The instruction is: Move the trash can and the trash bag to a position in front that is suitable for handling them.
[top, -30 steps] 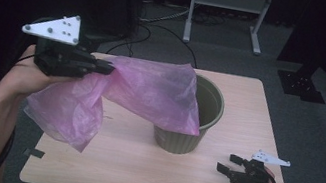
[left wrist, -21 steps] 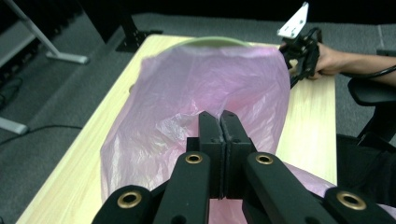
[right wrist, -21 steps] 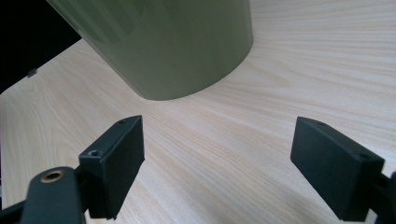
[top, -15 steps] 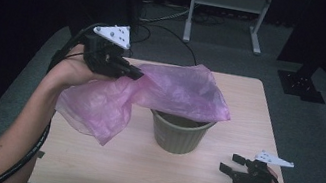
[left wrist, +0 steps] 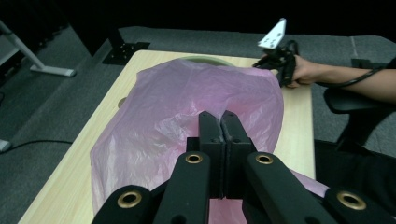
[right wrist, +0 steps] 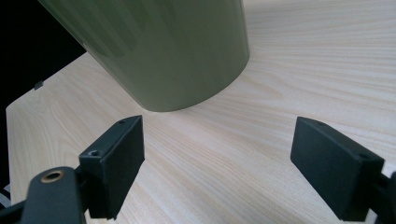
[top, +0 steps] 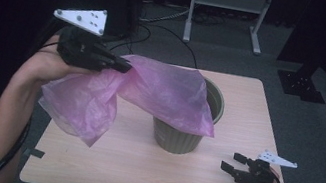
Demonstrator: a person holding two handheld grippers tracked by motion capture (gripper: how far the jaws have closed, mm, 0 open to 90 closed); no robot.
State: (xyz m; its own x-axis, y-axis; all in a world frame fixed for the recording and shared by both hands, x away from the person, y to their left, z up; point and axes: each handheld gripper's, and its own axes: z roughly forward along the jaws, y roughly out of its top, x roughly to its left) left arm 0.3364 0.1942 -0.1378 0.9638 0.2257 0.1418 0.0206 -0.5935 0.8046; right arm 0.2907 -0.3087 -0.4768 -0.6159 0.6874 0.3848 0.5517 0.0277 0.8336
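Now the left gripper (top: 122,66), jaws pinched on the thin pink plastic bag (top: 160,93), has swung it back leftward, draping it over the olive-green round bin (top: 183,138) on the pale wooden table (top: 127,166), not yet lining it, while the right gripper (top: 235,164) rests spread beside the bin.

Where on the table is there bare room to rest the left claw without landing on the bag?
The bare wood of the light wooden table along its near edge, between the hanging pink plastic bag and the right claw, is free. So is the far right strip beyond the olive-green plastic bin. The left half, under the bag held by the left claw, is crowded.
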